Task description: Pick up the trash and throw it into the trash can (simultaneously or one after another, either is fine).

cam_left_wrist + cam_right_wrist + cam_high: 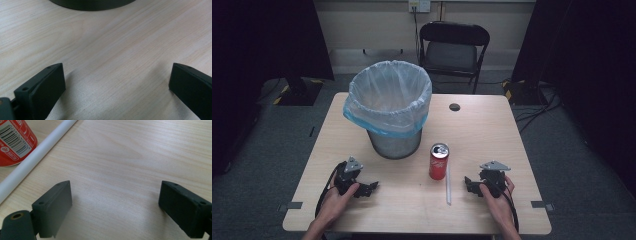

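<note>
High view | can (438, 161) left of right tool (470, 185) | jaws apart, empty

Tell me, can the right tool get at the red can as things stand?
Probably yes: the right tool is open, with bare table toward the red can. Only the white straw lies between them, flat.

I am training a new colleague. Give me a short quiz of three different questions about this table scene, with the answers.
1. True or false: the can stands upright.
2. What lies on the table right beside the can: A a spoon, B a white straw, C a lid?
3. Fill in: the jaws of the left gripper and the right gripper are both ____ and hold nothing.

Key: 1 true; 2 B; 3 open. The bin behind the can has a plastic liner.
</note>
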### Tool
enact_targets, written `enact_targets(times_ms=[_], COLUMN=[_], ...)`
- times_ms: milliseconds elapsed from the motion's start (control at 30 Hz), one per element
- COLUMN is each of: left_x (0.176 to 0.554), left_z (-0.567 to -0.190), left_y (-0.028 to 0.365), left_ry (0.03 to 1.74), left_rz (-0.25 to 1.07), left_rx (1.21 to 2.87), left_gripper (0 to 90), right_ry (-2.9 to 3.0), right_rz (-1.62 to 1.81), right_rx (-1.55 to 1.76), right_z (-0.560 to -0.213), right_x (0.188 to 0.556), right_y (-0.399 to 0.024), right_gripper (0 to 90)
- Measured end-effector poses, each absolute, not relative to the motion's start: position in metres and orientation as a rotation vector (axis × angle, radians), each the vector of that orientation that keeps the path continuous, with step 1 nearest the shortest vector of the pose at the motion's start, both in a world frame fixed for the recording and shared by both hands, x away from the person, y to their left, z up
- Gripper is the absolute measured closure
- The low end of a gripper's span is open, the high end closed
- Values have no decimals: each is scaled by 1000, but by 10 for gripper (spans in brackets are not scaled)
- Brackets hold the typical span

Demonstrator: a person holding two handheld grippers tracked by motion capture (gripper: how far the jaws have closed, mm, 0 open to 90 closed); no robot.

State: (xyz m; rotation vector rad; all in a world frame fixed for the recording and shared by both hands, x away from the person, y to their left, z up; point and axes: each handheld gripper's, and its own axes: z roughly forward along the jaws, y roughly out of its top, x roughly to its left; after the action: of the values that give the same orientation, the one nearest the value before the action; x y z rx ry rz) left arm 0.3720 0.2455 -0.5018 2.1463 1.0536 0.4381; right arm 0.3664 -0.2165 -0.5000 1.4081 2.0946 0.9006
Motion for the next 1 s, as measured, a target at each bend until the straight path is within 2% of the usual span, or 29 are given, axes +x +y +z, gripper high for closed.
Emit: enact_targets(times_ms=[300, 333, 467, 1000], left_x=[372, 372, 372, 374], left_z=[-502, -502, -502, -502], left_y=[246, 246, 246, 243], left_ry=[1053, 1052, 1051, 1057], left_rz=[438, 438, 438, 442], left_rx=[2147, 2148, 2147, 2145], left_gripper=[0, 0, 0, 0], right_ry=[2105, 2134, 2154, 2170], right_rz=[896, 881, 893, 1069], right_rx=[1404, 1401, 1402, 1330], right_z=[-500, -497, -495, -470], right_x=[367, 367, 366, 361], right_y=[-217, -218, -219, -218], right_gripper=[111, 143, 173, 242])
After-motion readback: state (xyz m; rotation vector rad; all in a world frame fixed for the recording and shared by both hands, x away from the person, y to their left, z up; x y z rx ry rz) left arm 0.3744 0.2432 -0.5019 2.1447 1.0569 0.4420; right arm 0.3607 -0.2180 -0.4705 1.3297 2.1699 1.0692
